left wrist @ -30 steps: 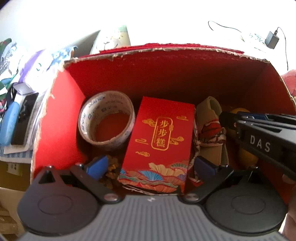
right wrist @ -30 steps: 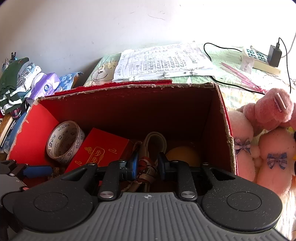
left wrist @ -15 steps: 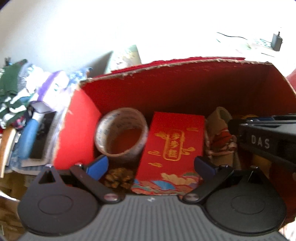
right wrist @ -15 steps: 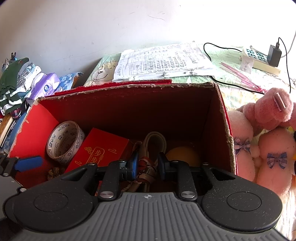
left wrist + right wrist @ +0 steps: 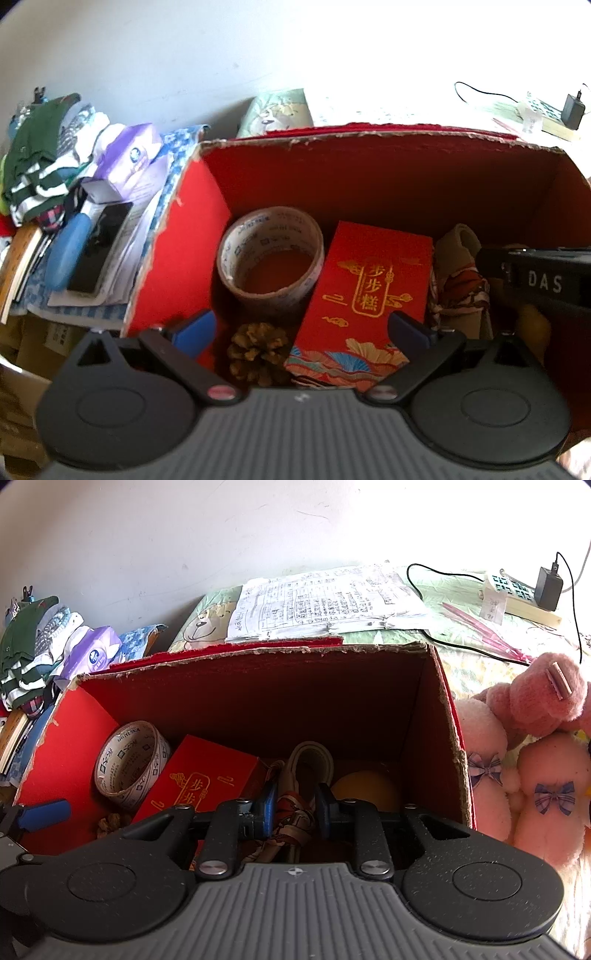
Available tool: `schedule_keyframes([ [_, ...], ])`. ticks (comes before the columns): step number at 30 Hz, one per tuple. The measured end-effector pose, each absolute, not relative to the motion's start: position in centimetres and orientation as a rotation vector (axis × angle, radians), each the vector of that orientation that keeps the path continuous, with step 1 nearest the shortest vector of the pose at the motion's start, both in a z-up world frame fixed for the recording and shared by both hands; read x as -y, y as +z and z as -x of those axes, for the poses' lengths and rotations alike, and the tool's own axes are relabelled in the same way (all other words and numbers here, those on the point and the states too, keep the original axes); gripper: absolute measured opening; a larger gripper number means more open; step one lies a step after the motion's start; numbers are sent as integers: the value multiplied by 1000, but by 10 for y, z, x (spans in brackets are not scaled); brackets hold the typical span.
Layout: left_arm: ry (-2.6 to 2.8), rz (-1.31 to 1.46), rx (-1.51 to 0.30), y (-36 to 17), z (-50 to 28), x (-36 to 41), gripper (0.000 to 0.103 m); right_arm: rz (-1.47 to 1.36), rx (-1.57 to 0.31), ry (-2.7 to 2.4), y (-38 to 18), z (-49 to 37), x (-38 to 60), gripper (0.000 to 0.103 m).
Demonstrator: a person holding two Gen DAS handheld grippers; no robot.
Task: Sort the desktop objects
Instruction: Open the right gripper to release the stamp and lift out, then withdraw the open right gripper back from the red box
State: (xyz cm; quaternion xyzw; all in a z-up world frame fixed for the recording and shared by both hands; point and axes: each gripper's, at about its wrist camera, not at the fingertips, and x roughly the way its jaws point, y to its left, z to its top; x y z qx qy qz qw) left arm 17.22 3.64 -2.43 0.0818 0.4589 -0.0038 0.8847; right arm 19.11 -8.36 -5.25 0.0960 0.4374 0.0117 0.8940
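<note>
I run both units over the red cardboard box. Contents, L to R: tape roll against the L wall, pine cone just in front of it, red gift packet mid-box, scarf bundle beside it, yellow ball near the R wall.

Left gripper: fingers spread wide, holding nothing, hanging above the pine cone and the packet's near end.

Right gripper: fingers drawn close either side of the scarf bundle. I judge it pinched, but true contact is hard to confirm.

Risks:
1. Scarf is loose cloth; a lift may drag a fold over the packet or ball and shift them.
2. The 2 units sit near each other; the right body crosses the left's R side, so a L sweep could clash.

Clearance: torn box rim is high on all 4 sides; exit is straight up. Plush toys crowd the outside R wall; the piled clutter outside the L wall leaves little set-down room.
</note>
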Motion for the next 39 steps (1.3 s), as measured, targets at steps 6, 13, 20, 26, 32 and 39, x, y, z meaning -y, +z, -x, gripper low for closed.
schedule_keyframes([
  [6, -74, -176, -947, -24, -168, -38, 102, -197, -910, 24, -53, -191, 83, 25],
  [13, -120, -290, -892, -25, -164, -25, 102, -191, -902, 13, -53, -191, 83, 25],
  [20, -152, -225, -893, -22, -167, -34, 102, -194, -888, 4, -52, -190, 84, 25],
  [26, -209, -222, -912, -17, -158, -28, 102, -152, -860, -41, -46, -186, 79, 33],
  [32, -208, -92, -913, 5, -153, -35, 102, -150, -767, -82, -14, -167, 84, 39],
  [39, -183, -67, -914, 16, -146, -37, 102, -107, -726, -111, 4, -143, 79, 47],
])
